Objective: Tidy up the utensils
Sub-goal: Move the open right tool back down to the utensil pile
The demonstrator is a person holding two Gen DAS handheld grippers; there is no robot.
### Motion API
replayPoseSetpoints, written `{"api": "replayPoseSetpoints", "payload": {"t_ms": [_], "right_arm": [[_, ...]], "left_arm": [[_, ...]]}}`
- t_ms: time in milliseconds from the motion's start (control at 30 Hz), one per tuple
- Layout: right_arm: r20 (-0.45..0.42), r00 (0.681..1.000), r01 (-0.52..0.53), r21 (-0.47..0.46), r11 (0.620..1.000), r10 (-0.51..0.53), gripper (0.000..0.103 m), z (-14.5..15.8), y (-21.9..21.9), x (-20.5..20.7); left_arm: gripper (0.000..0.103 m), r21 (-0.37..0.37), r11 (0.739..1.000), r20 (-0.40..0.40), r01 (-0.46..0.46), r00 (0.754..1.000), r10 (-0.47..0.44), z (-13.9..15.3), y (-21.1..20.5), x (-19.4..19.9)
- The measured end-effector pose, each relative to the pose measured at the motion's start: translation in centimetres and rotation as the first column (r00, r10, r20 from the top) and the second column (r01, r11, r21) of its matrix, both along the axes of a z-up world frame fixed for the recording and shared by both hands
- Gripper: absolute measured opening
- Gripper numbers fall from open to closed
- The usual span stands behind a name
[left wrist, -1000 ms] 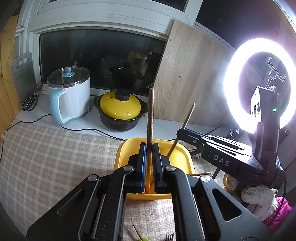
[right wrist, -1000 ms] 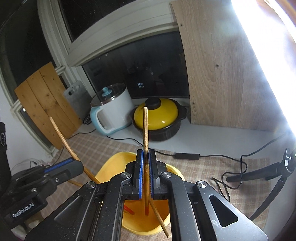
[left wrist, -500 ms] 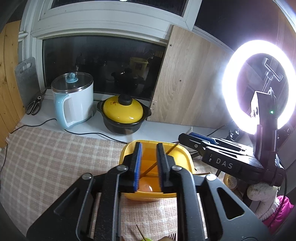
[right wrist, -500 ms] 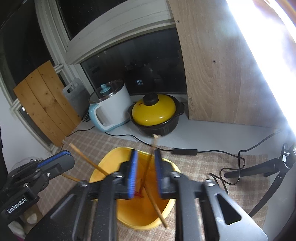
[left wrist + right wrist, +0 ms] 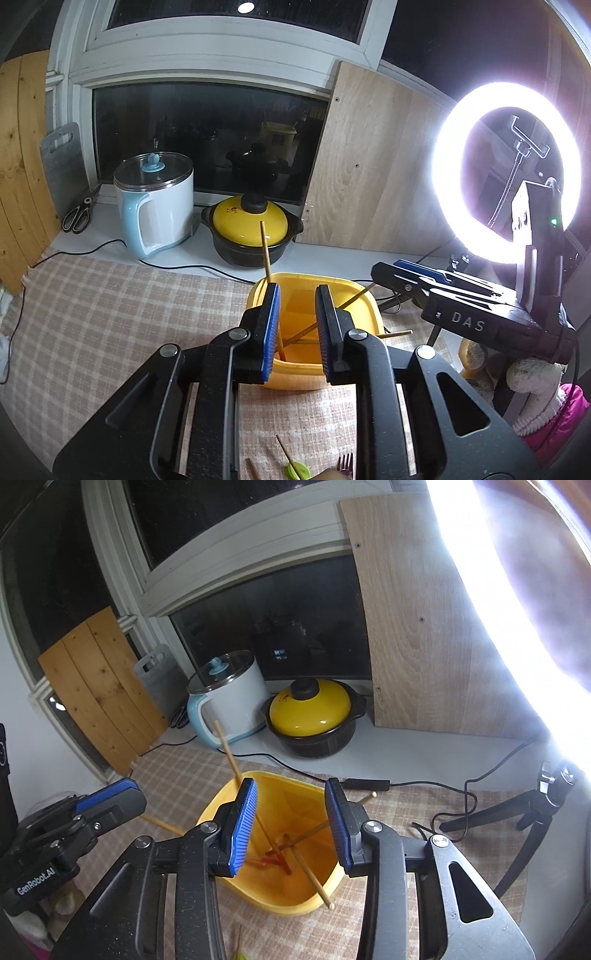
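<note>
Both grippers hang over the yellow plastic square bin (image 5: 364, 302) on the checked beige tablecloth (image 5: 110, 314). The left gripper (image 5: 297, 334) has its blue-padded fingers spread, nothing between them; the right gripper (image 5: 290, 825) is likewise spread and empty. Several thin wooden chopsticks (image 5: 295, 860) lie crossed inside the bin, one leaning on the far-left rim with its end sticking up (image 5: 227, 747), another poking out over the right rim (image 5: 364, 799). Something red (image 5: 275, 860) rests on the bin floor (too blurred to name). Behind stand a white-and-blue electric kettle (image 5: 157, 206) and a yellow-lidded black pot (image 5: 251, 230).
</note>
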State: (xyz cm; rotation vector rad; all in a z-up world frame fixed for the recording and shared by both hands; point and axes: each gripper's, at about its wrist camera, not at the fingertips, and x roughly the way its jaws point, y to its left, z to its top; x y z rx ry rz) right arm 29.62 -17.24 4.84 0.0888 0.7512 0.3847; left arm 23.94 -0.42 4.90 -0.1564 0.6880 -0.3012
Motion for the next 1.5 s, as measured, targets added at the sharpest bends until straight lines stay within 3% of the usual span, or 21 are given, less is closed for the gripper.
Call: {"api": "replayPoseSetpoints", "payload": {"t_ms": [67, 133, 167, 233, 467, 667, 800, 933, 1200, 1267, 1333, 1500], "right_arm": [[0.005, 1.0, -0.003, 0.004, 1.0, 0.003, 0.037, 0.2, -0.1, -0.7], [0.015, 1.0, -0.008, 0.004, 1.0, 0.008, 0.049, 0.4, -0.2, -1.4], [0.027, 1.0, -0.011, 0.002, 1.0, 0.011, 0.052, 0.6, -0.3, -2.0], [0.047, 0.999, -0.016, -0.005, 1.0, 0.017, 0.054, 1.0, -0.4, -3.0], [0.085, 0.994, -0.062, -0.013, 0.998, 0.063, 0.056, 1.2, -1.8, -7.2], [0.09, 0.991, -0.103, 0.011, 0.995, 0.102, 0.058, -0.5, -3.5, -10.6], [0.029, 0.993, -0.111, -0.019, 0.994, 0.112, 0.058, -2.5, -3.9, -12.2], [-0.068, 0.99, -0.122, 0.021, 0.992, 0.123, 0.058, -5.1, -4.4, -13.5], [-0.269, 0.952, -0.121, 0.101, 0.987, 0.144, 0.058, -10.5, -4.3, -14.1], [-0.294, 0.944, -0.124, 0.109, 0.986, 0.151, 0.053, -11.5, -4.2, -14.2], [-0.326, 0.931, -0.124, 0.138, 0.983, 0.163, 0.041, -12.5, -4.2, -14.2], [-0.384, 0.903, -0.142, 0.161, 0.977, 0.195, 0.032, -14.8, -3.6, -14.6]], "left_arm": [[0.018, 0.002, 1.0, 0.0, 0.001, 1.0, -0.001, 0.1, 0.2, -0.4], [0.02, 0.004, 1.0, 0.001, 0.004, 1.0, -0.004, 0.2, 0.5, -0.9], [0.023, 0.004, 1.0, 0.005, 0.003, 1.0, -0.003, 0.3, 0.7, -1.3], [0.042, 0.003, 1.0, 0.018, -0.001, 1.0, 0.001, 0.4, 1.0, -2.0], [0.042, 0.013, 1.0, 0.016, 0.004, 1.0, -0.004, -0.1, 2.5, -4.4], [0.042, 0.024, 0.999, -0.03, 0.021, 0.999, -0.021, -1.5, 3.1, -6.3], [0.042, 0.021, 0.999, -0.089, 0.037, 0.995, -0.035, -3.3, 3.5, -7.5], [0.042, 0.009, 0.999, -0.171, 0.053, 0.984, -0.051, -5.8, 3.9, -8.3], [0.042, 0.009, 0.999, -0.292, 0.042, 0.956, -0.037, -10.4, 4.6, -9.9], [0.042, 0.0, 0.999, -0.323, 0.046, 0.945, -0.044, -11.6, 4.6, -10.2], [0.042, -0.006, 0.999, -0.351, 0.044, 0.935, -0.044, -12.6, 4.5, -10.6], [0.042, -0.025, 0.998, -0.409, 0.058, 0.91, -0.063, -14.6, 4.2, -11.2]]}}
